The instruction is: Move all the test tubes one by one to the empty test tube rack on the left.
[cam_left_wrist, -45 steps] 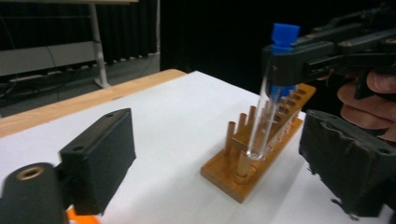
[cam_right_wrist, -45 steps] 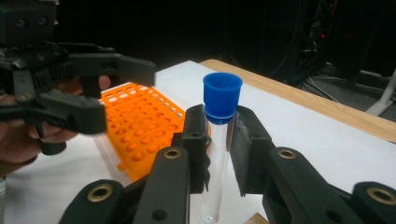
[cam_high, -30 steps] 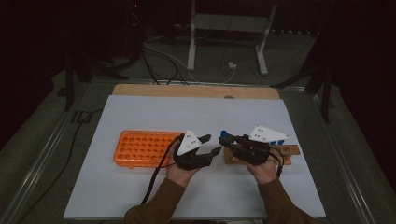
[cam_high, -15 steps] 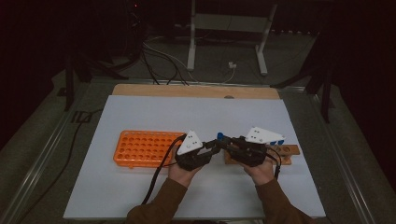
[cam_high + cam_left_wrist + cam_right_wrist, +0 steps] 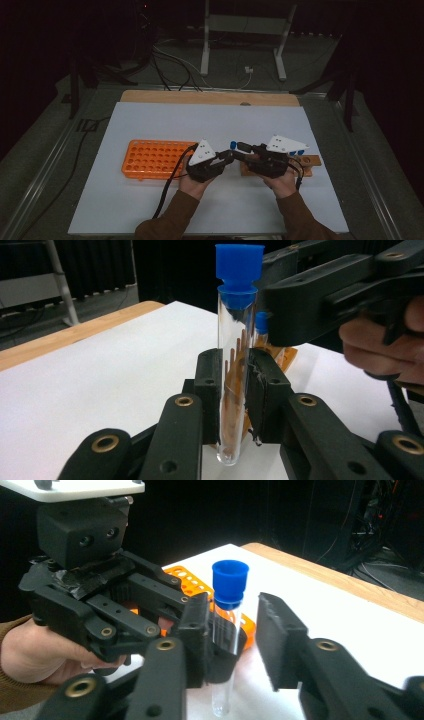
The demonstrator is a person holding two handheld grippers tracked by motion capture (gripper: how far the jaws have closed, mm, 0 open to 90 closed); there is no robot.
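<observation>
Since the earlier high views, both hands sit at the same spot on the desk [image 5: 150,210], but the grip has changed over: the left tool [image 5: 233,385] has just closed its jaws onto the test tube [image 5: 235,365], and the right tool [image 5: 235,640] has just been opening, with the tube between its jaws.

From the left gripper view, the two black pads press on the clear glass from both sides around its lower half, and the tube stands upright with its blue cap [image 5: 239,270] on top and its rounded bottom hanging free below the pads. The other tool's dark body and a hand cross the upper right of that view, close to the cap.

From the right gripper view, the right tool's jaws stand apart: the right-side pad is clear of the glass with a visible gap, while the left-side pad lies next to the tube, and I cannot tell whether it touches.

From the high view, the two tools meet nose to nose near the middle of the white desk, the tube between them. An orange tube rack [image 5: 155,159] lies just left of the left tool, and a wooden holder [image 5: 310,162] lies under the right hand [image 5: 282,182].
</observation>
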